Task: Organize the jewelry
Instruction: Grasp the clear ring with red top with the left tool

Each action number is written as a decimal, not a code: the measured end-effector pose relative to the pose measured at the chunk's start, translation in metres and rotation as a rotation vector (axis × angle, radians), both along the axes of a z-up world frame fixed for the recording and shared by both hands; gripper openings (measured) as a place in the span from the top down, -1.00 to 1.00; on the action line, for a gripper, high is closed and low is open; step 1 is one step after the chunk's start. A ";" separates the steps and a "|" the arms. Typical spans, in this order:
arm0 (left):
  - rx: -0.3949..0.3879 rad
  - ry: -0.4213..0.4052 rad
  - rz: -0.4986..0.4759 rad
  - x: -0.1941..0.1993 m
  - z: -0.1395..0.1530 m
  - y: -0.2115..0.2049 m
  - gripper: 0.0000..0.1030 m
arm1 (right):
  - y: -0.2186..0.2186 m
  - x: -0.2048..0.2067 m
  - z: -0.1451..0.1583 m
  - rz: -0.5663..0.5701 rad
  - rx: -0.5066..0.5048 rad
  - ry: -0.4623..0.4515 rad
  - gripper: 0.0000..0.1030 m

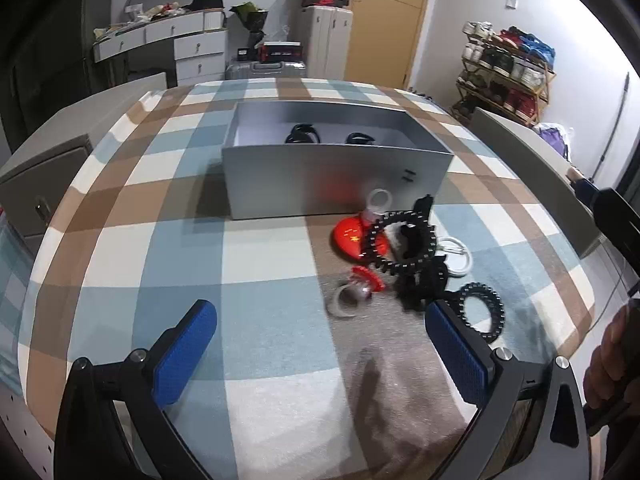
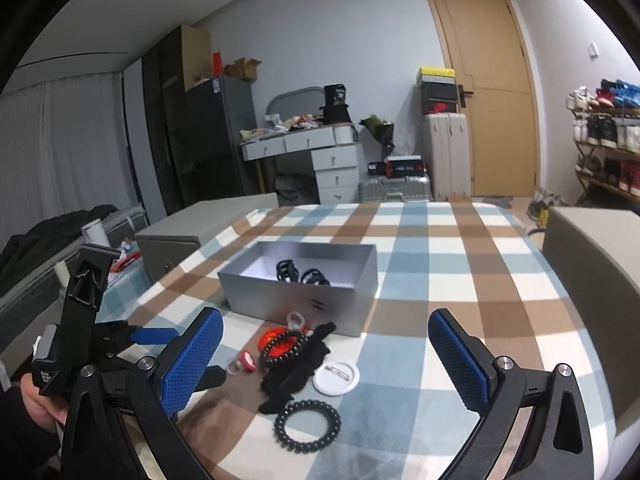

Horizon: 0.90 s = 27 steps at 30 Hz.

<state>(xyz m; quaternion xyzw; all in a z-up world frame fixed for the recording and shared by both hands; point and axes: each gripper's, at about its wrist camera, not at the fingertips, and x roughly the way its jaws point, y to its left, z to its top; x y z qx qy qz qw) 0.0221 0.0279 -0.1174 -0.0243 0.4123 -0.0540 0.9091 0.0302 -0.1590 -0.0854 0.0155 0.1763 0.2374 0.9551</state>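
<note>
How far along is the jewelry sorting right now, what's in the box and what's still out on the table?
Done: two dark pieces already lie inside the grey box. In hand: nothing; the left tool and right tool are both open and empty. Left: the black beaded bracelet, the white pin badge, the black fabric piece, a second beaded bracelet on a red item, and the small clear rings.

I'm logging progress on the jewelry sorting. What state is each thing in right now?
Left hand-held gripper: open, empty.
Right hand-held gripper: open, empty.
Grey box: lidless, two dark pieces inside.
Black bead bracelet: flat on the cloth, outside the box.
White pin badge: face down, pin up.
Black fabric piece: crumpled, outside the box.
</note>
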 end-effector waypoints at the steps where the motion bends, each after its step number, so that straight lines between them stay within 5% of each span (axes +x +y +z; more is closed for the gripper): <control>1: 0.001 0.005 0.003 0.000 -0.001 0.000 -0.97 | 0.000 0.000 -0.001 0.008 0.000 0.001 -1.00; 16: 0.013 0.062 -0.067 0.020 -0.011 -0.009 -0.90 | -0.010 0.005 -0.011 -0.003 0.026 0.039 -1.00; 23: 0.023 0.076 -0.091 0.029 -0.010 -0.011 -0.09 | -0.017 0.008 -0.015 -0.010 0.044 0.058 -1.00; 25: 0.029 0.072 -0.103 0.029 -0.009 -0.013 0.47 | -0.018 0.009 -0.016 -0.011 0.047 0.064 -1.00; 27: 0.032 0.072 -0.117 0.029 -0.009 -0.014 0.61 | -0.019 0.010 -0.016 -0.013 0.050 0.070 -1.00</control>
